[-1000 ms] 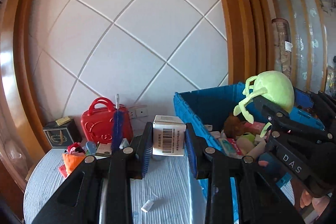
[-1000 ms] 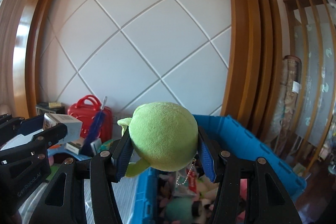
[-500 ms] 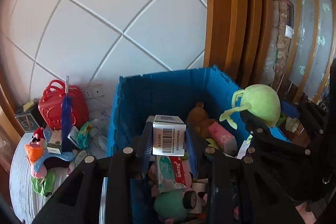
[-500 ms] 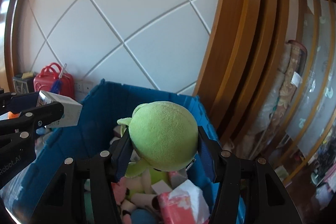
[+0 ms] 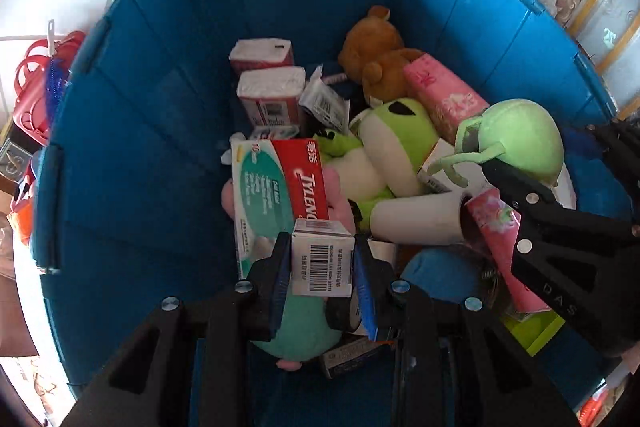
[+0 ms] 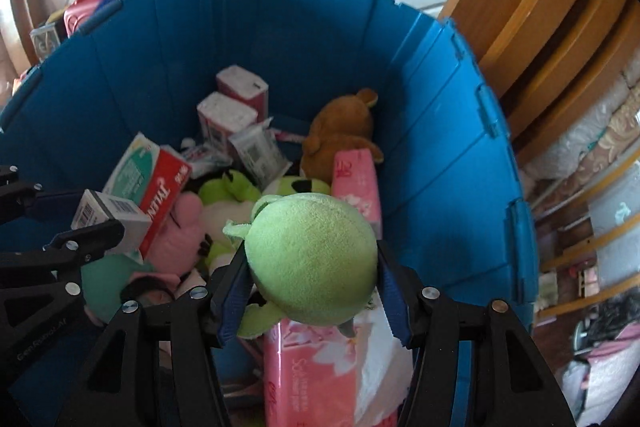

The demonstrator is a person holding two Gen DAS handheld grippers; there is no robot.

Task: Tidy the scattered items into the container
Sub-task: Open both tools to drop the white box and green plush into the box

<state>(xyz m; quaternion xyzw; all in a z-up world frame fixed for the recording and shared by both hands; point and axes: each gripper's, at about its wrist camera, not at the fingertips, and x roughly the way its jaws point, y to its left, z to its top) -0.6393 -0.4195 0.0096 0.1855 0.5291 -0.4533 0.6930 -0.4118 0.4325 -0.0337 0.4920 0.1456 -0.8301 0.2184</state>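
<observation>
The left claw (image 5: 322, 273) is clamped on a small white box (image 5: 322, 261) with a barcode on the face toward the camera. The box stands upright between the blue pads, its long axis running along the fingers and its top end pointing down into the blue container (image 5: 168, 75). It hangs above the pile inside, just over a red, white and green Tylenol carton (image 5: 280, 183) that lies flat with its long side running away from the camera.

The right claw (image 6: 312, 287) grips a round, fuzzy, pale green plush ball (image 6: 312, 259) across its widest part; thin green stalks (or limbs, hard to tell which) sprout from its left side. In the left wrist view the same ball (image 5: 520, 139) sits at the right, stalks pointing left toward the middle of the container. It too is held over the contents, above a pink flowered tissue pack (image 6: 312, 371).

Already lying in the container: a brown teddy bear (image 5: 376, 55) near the far wall, a green and white plush frog (image 5: 384, 155) on its back with its head toward the far side, two white and red boxes (image 5: 268, 83) standing side by side, and another pink pack (image 5: 444, 95) lying at an angle.

A red toy case (image 5: 36, 83) stands outside, left of the container's rim.
</observation>
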